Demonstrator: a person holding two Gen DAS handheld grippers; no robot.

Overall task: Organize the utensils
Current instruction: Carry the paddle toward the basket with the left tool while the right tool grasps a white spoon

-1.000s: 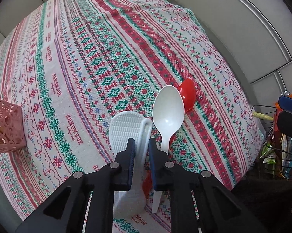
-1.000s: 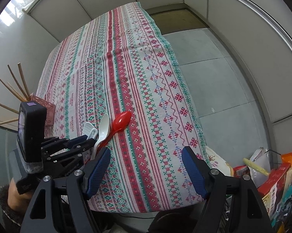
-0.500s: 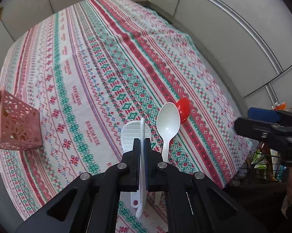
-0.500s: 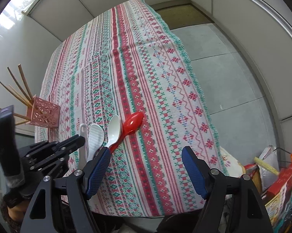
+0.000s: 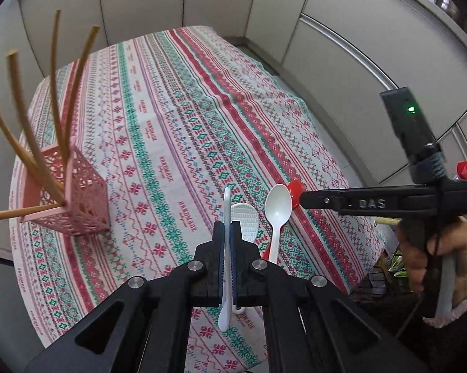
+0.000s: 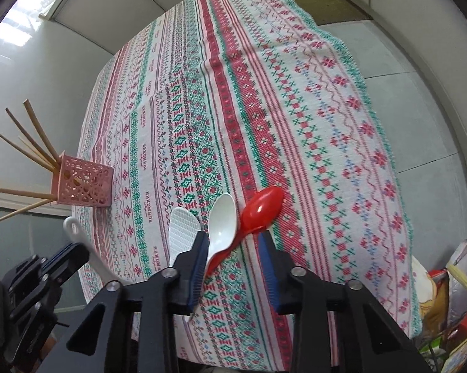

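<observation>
A white utensil (image 5: 226, 217) is clamped edge-on in the left gripper (image 5: 227, 242), while the right gripper (image 6: 233, 245) is closing around red spoon (image 6: 261, 209) and white spoon (image 6: 222, 222) handles, so both may be caught together.

Glossy, smooth plastic on the red spoon (image 6: 262, 209) and the white spoon (image 6: 222, 222), while the white rice paddle (image 6: 182, 228) at nine o'clock of them shows a dimpled, matt plastic face. Underneath lies a woven cloth tablecloth (image 6: 295, 108), coarse and matt. The pink holder (image 6: 84, 182) looks like pierced matt plastic, its chopsticks (image 6: 31, 143) plain matt wood.
</observation>
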